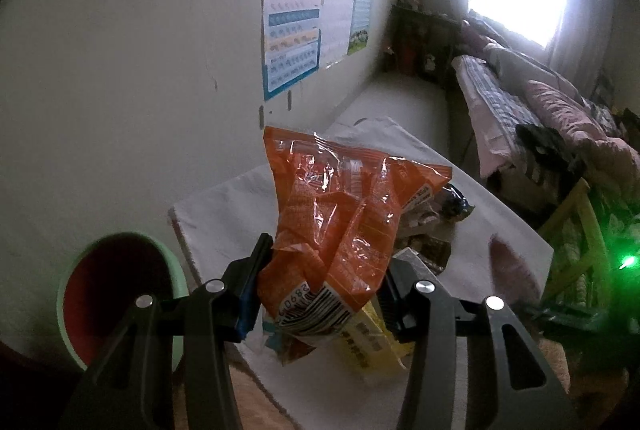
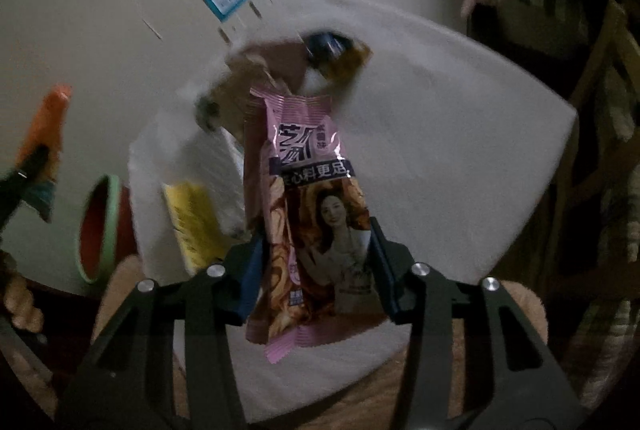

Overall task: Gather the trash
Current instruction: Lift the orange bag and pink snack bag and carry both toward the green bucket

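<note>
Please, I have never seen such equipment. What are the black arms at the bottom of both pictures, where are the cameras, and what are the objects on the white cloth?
No robot is here. A person holds one two-finger tool in each hand, and each tool carries a wide-angle camera looking forward along its fingers; the black bars below are those fingers. In the left camera's picture the left tool is closed on an orange snack bag. In the right camera's picture the right tool is closed on a pink wrapper. Behind lies a white cloth with more trash: a yellow packet and some blurred wrappers. The green-rimmed bin stands beside the cloth.
</note>
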`<action>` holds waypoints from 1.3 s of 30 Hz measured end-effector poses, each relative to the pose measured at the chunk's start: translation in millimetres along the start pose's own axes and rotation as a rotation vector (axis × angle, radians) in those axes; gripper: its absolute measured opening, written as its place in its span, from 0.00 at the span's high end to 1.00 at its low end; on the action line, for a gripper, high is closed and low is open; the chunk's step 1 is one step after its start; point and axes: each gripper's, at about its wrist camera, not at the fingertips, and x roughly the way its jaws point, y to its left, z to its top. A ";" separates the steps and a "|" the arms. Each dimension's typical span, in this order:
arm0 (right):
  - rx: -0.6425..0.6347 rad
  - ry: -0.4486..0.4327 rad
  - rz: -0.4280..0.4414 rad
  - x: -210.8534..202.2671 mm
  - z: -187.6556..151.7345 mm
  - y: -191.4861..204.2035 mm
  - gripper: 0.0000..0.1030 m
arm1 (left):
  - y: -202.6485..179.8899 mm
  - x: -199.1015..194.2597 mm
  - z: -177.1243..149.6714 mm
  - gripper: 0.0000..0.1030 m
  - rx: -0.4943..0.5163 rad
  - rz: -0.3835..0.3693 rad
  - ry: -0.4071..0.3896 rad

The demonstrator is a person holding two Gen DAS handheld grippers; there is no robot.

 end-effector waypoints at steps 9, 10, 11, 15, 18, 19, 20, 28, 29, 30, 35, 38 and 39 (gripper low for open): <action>-0.101 -0.106 0.072 -34.7 21.9 63.6 0.55 | 17.1 -7.1 -4.2 0.56 -0.030 0.012 -0.018; -0.114 -0.111 0.078 -36.6 23.5 70.4 0.55 | 19.4 -7.2 -4.3 0.56 -0.034 0.011 -0.019; -0.126 -0.113 0.082 -37.3 24.7 76.6 0.55 | 21.7 -7.4 -5.2 0.56 -0.039 0.012 -0.018; -0.152 -0.107 0.102 -34.5 24.9 92.8 0.55 | 32.3 -6.7 -7.6 0.55 -0.064 0.015 -0.015; -0.171 -0.099 0.110 -33.3 22.3 102.8 0.55 | 38.8 -4.7 -10.7 0.55 -0.079 0.019 -0.008; -0.176 -0.094 0.113 -32.5 21.8 106.2 0.55 | 40.1 -4.3 -11.7 0.55 -0.082 0.020 -0.007; -0.182 -0.090 0.114 -31.3 21.6 109.3 0.55 | 42.0 -3.4 -12.7 0.55 -0.086 0.020 -0.005; -0.218 -0.068 0.120 -24.6 19.4 132.6 0.55 | 55.3 0.7 -21.1 0.55 -0.115 0.020 0.012; -0.221 -0.067 0.121 -24.0 18.9 134.2 0.55 | 57.2 1.0 -22.0 0.55 -0.119 0.020 0.013; -0.224 -0.065 0.120 -23.5 18.3 136.4 0.55 | 58.3 2.0 -21.3 0.55 -0.122 0.021 0.014; -0.240 -0.051 0.123 -19.4 15.7 145.3 0.55 | 66.7 2.7 -24.3 0.55 -0.137 0.028 0.018; -0.253 -0.040 0.126 -14.3 15.1 151.3 0.55 | 74.4 4.5 -27.4 0.55 -0.149 0.042 0.025; -0.256 -0.038 0.127 -13.7 14.6 153.6 0.55 | 77.5 4.7 -29.2 0.55 -0.154 0.048 0.027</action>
